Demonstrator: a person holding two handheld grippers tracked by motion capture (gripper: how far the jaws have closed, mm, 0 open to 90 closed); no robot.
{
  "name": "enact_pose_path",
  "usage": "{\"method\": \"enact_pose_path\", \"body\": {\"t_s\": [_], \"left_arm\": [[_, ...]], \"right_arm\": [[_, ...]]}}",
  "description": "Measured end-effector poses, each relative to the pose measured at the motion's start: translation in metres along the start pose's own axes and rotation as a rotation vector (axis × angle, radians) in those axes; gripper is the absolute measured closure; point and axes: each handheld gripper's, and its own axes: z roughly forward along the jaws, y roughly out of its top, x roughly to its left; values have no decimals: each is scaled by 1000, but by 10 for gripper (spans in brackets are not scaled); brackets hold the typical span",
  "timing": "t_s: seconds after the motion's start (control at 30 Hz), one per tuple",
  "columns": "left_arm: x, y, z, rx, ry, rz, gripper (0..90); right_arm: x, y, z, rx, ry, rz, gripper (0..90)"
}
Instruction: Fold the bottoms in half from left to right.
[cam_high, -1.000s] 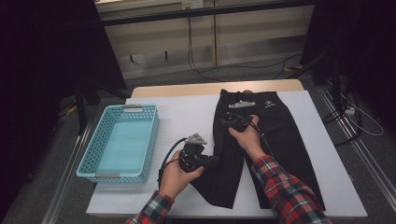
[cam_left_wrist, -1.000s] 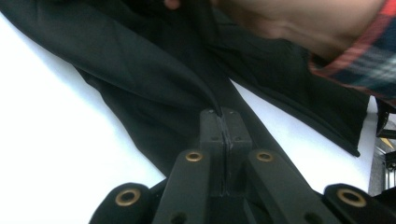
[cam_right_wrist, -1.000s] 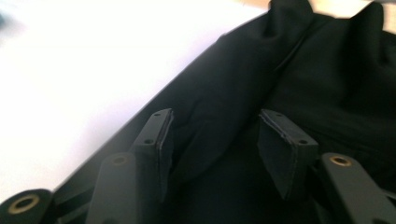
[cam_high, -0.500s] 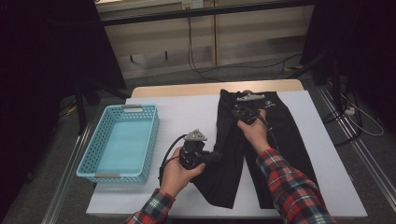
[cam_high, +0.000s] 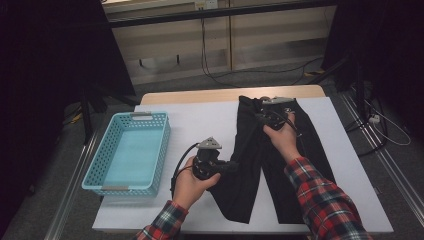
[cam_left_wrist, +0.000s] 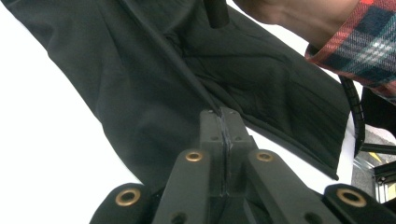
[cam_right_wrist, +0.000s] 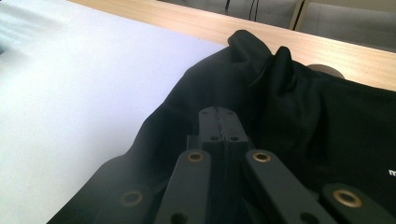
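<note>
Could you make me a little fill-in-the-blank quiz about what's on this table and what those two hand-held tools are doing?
1. The dark garment spread on the table is a pair of ____.
2. The basket near the table's left edge is light ____ in colour.
3. The fingers of the left gripper are ____ on a fold of the cloth.
4. The person's sleeves have a red ____ pattern.

Missing words: trousers; blue; shut; plaid
</note>
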Motion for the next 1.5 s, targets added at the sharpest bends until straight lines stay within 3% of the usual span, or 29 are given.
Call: {"method": "enact_pose_path", "body": {"t_s": [0.17,0.27,0.4,0.5,0.53,0.57,0.63,0.67,0.7,0.73,0.77,0.87,1.0,1.13,1.17,1.33,1.5], "left_arm": [[-1,3,0,-18,-7,-5,895],[-8,11,0,-44,-40,1,895],[-25,25,7,-96,-138,12,893],[-41,35,12,-131,-214,35,878],[-44,37,12,-149,-220,34,831],[-45,39,11,-156,-204,42,703],[-42,39,5,-176,-154,84,638],[-37,38,2,-178,-109,111,562],[-31,37,1,-170,-68,118,456],[-24,35,-1,-167,-29,113,370],[-17,32,-3,-171,9,121,323],[3,24,-5,-138,78,123,236],[20,14,-6,-115,133,113,180],[29,8,-6,-102,159,103,152],[32,5,-6,-80,174,112,146],[38,-2,-7,-71,197,128,127],[45,-5,-8,-63,207,131,108]], "right_arm": [[-2,2,-3,-9,2,-11,900],[-5,5,-9,-18,-6,-25,900],[-17,12,-30,-33,-17,-45,900],[-37,19,-59,-61,-31,-43,900],[-46,20,-71,-71,-49,-46,900],[-56,21,-81,-80,-78,-52,900],[-78,19,-101,-90,-159,-39,900],[-90,16,-108,-101,-151,-8,829],[-98,12,-110,-79,-149,33,598],[-102,8,-111,-41,-159,42,491],[-102,3,-111,-21,-161,28,503],[-92,-13,-106,-12,-135,1,399],[-74,-35,-100,25,-86,-19,325],[-57,-53,-100,68,-74,-33,262],[-54,-57,-101,71,-76,-31,260],[-47,-77,-105,104,-71,-20,240],[-44,-89,-117,73,-73,2,216]]}}
